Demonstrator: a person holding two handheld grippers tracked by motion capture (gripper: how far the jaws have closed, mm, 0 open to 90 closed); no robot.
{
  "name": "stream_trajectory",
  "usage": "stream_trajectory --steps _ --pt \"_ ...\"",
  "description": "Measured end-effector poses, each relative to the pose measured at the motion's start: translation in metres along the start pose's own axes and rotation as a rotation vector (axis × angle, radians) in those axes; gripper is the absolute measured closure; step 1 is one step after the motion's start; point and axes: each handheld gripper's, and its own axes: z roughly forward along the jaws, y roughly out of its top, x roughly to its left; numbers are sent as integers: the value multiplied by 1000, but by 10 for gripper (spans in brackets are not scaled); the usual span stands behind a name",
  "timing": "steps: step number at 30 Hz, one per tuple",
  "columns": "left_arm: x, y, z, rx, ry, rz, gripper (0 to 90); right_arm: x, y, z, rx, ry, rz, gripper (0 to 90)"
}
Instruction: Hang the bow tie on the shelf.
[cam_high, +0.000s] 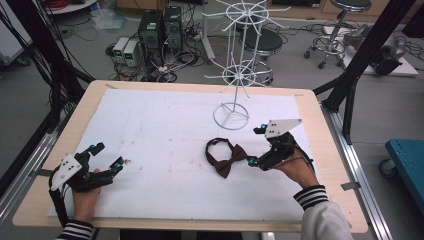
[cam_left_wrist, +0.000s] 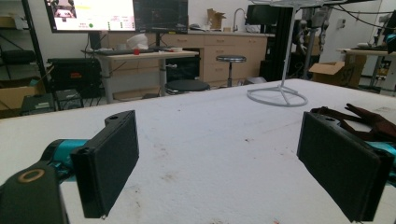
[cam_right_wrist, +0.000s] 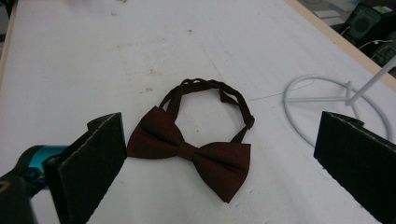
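Bow tie (cam_right_wrist: 191, 151): flat on white table cover (cam_high: 150, 130), just in front of wire stand (cam_high: 231, 116).
Right gripper (cam_high: 254, 146): jaws spread wide, just right of bow tie.
Left gripper (cam_high: 107, 156): jaws apart, empty, far left of bow tie.

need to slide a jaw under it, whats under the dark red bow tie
The dark red fabric bow tie lies flat on the white table cover, its braided strap looped beside it. Nothing else shows beneath; the patch under the bow is covered. The open right gripper is beside it.
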Motion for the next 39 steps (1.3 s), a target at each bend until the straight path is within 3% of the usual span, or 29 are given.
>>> stream_trajectory --steps 12,19,20,25,26,30,32,39 --pt "0 0 0 -3 0 3 132 -7 16 29 154 110 -111 16" --pt "0 0 0 -4 0 3 132 -9 22 43 198 162 -141 16" --pt "0 0 0 -5 0 4 132 -9 23 47 234 174 -160 17" --pt "0 0 0 -7 0 2 132 -9 26 56 267 197 -184 19" --pt "0 0 -1 -5 0 4 132 -10 28 60 298 195 -209 19" --pt "0 0 0 -5 0 5 132 -10 30 66 305 196 -215 30" --pt "0 0 -1 -4 -1 4 132 -9 28 72 333 217 -243 53" --pt "0 0 -1 -4 -1 4 132 -10 25 83 364 224 -257 54"
